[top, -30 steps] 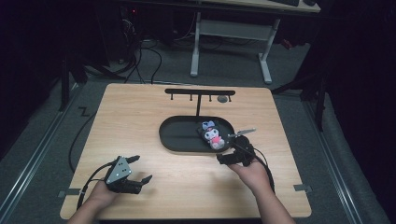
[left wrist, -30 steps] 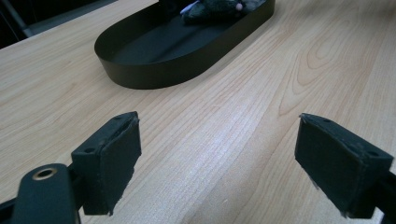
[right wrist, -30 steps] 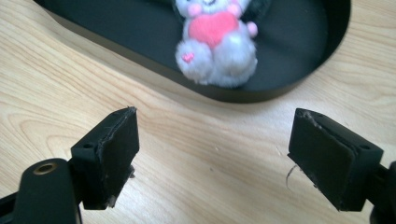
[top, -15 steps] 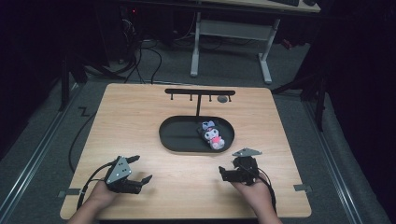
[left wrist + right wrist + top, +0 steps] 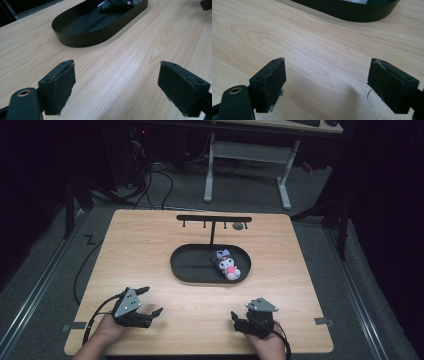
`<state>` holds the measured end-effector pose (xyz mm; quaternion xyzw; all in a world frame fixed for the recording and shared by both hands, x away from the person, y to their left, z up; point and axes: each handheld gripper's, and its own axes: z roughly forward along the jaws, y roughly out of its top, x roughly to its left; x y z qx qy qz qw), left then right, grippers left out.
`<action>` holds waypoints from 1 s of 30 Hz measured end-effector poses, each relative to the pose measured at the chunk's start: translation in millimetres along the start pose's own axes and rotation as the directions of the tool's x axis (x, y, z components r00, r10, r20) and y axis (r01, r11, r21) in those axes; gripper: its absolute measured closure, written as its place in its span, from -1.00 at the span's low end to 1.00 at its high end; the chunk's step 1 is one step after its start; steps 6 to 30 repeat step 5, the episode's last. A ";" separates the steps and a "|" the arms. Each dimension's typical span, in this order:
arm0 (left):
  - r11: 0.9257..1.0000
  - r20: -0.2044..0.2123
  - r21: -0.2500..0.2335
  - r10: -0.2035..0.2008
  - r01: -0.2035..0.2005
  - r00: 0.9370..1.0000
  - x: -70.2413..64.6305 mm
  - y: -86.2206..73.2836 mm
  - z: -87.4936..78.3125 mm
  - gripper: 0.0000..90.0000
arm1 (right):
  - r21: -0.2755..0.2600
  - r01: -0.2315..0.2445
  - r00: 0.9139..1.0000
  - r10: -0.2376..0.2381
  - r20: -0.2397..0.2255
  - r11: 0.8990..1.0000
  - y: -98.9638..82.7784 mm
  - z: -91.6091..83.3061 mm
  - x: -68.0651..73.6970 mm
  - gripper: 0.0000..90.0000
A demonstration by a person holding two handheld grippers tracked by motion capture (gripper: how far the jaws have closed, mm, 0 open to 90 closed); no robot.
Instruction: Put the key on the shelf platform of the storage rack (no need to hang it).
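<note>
A black oval tray (image 5: pixel 192 270) lies at the middle of the wooden table, and a small plush toy (image 5: pixel 227 264) in grey, pink and white lies in its right end. From the left gripper view the tray (image 5: pixel 82 37) is ahead with the plush toy (image 5: pixel 115 5) at its far end. My left gripper (image 5: pixel 152 301) rests open near the front left edge, nothing between its jaws. My right gripper (image 5: pixel 235 320) sits open near the front right edge, well short of the tray (image 5: pixel 352 12). The left gripper (image 5: pixel 116 85) and right gripper (image 5: pixel 327 82) each frame bare wood.
A black T-shaped rack (image 5: pixel 214 220) with small hooks stands behind the tray, a dark round piece (image 5: pixel 238 226) by its right end. A cable (image 5: pixel 82 270) trails off the table's left side. A white-framed desk (image 5: pixel 245 155) stands beyond the table.
My right gripper has drawn back from the plush toy in the tray toward the front edge of the table, empty. The toy stays in the tray. The left gripper has barely moved.
</note>
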<state>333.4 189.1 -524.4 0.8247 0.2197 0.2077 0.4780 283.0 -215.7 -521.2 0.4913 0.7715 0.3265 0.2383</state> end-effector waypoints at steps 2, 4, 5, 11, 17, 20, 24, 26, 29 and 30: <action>1.000 0.001 0.000 -0.002 0.002 1.000 0.2 0.0 0.0 -0.66 | -0.007 -0.010 1.000 0.010 0.004 1.000 -0.5 -1.1 -0.5 -0.66; 1.000 0.003 0.000 0.000 0.000 1.000 0.1 0.0 -0.1 -0.66 | -0.010 -0.013 1.000 0.014 0.008 1.000 -0.3 -1.3 -0.9 -0.66; 1.000 0.003 0.000 0.000 0.000 1.000 0.1 0.0 -0.1 -0.66 | -0.010 -0.013 1.000 0.014 0.008 1.000 -0.3 -1.3 -0.9 -0.66; 1.000 0.003 0.000 0.000 0.000 1.000 0.1 0.0 -0.1 -0.66 | -0.010 -0.013 1.000 0.014 0.008 1.000 -0.3 -1.3 -0.9 -0.66; 1.000 0.003 0.000 0.000 0.000 1.000 0.1 0.0 -0.1 -0.66 | -0.010 -0.013 1.000 0.014 0.008 1.000 -0.3 -1.3 -0.9 -0.66; 1.000 0.003 0.000 0.000 0.000 1.000 0.1 0.0 -0.1 -0.66 | -0.010 -0.013 1.000 0.014 0.008 1.000 -0.3 -1.3 -0.9 -0.66; 1.000 0.003 0.000 0.000 0.000 1.000 0.1 0.0 -0.1 -0.66 | -0.010 -0.013 1.000 0.014 0.008 1.000 -0.3 -1.3 -0.9 -0.66; 1.000 0.003 0.000 0.000 0.000 1.000 0.1 0.0 -0.1 -0.66 | -0.010 -0.013 1.000 0.014 0.008 1.000 -0.3 -1.3 -0.9 -0.66; 1.000 0.003 0.000 0.000 0.000 1.000 0.1 0.0 -0.1 -0.66 | -0.010 -0.013 1.000 0.014 0.008 1.000 -0.3 -1.3 -0.9 -0.66; 1.000 0.003 0.000 0.000 0.000 1.000 0.1 0.0 -0.1 -0.66 | -0.010 -0.013 1.000 0.014 0.008 1.000 -0.3 -1.3 -0.9 -0.66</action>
